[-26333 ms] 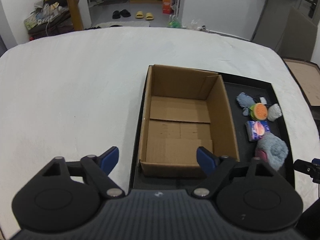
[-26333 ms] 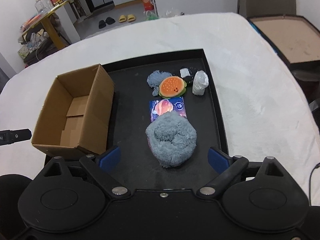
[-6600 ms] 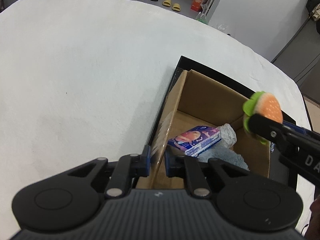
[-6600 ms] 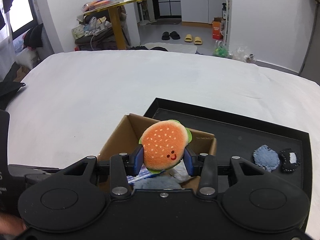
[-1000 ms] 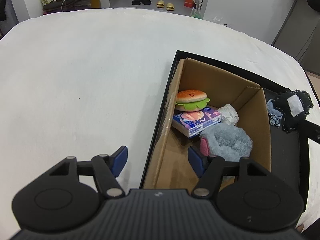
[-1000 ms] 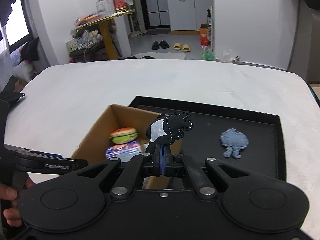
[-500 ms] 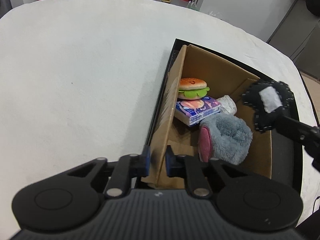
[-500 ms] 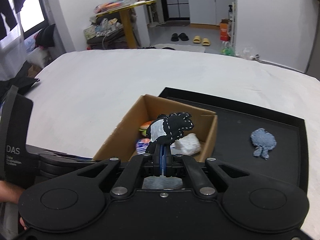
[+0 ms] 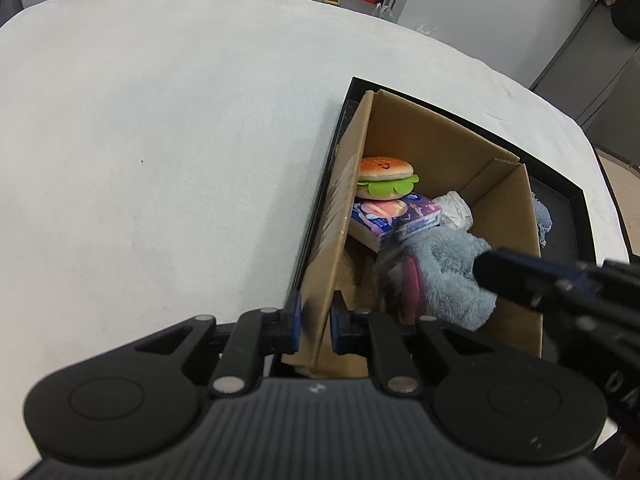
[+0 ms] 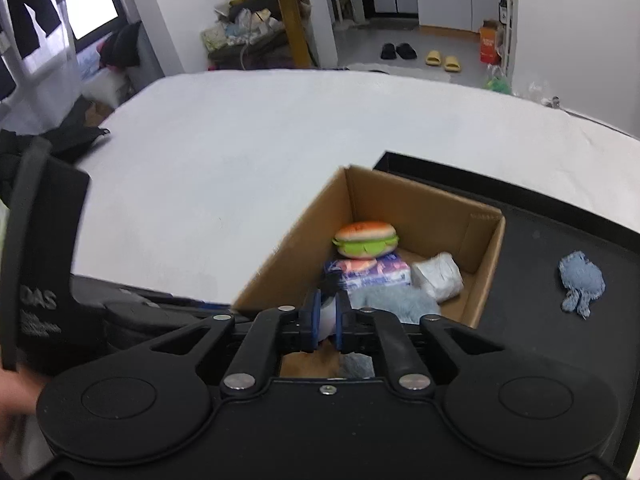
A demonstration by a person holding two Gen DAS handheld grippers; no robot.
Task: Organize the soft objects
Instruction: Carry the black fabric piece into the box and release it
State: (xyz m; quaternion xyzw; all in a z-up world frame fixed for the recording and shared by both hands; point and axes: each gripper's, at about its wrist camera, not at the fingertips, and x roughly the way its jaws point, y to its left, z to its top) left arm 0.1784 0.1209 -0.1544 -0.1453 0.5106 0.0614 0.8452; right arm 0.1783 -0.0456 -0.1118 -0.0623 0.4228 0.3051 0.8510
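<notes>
Left wrist view: the left gripper is seen clenched on the near side wall of the cardboard box, one pad outside and one inside. Only this view shows that grip; in the right wrist view the left tool appears merely as a dark body at the left edge. The box stands on a black tray on a white-covered surface, its long axis running away from the camera.

Inside the box, a burger plush lies flat, bun up, on a tissue pack; a white crumpled item sits beside the pack, and a grey-blue fluffy slipper fills the near end.

Right wrist view: a small blue fabric piece is shown whole on the tray, outside the box; in the left view it is cut off by the box wall. The right gripper is held over the near end of the box. Its jaws have just been opening, and a dark-and-white soft piece is seen between the pads, blurred; it seems to be slipping free, though whether it is still pinched cannot be told.
</notes>
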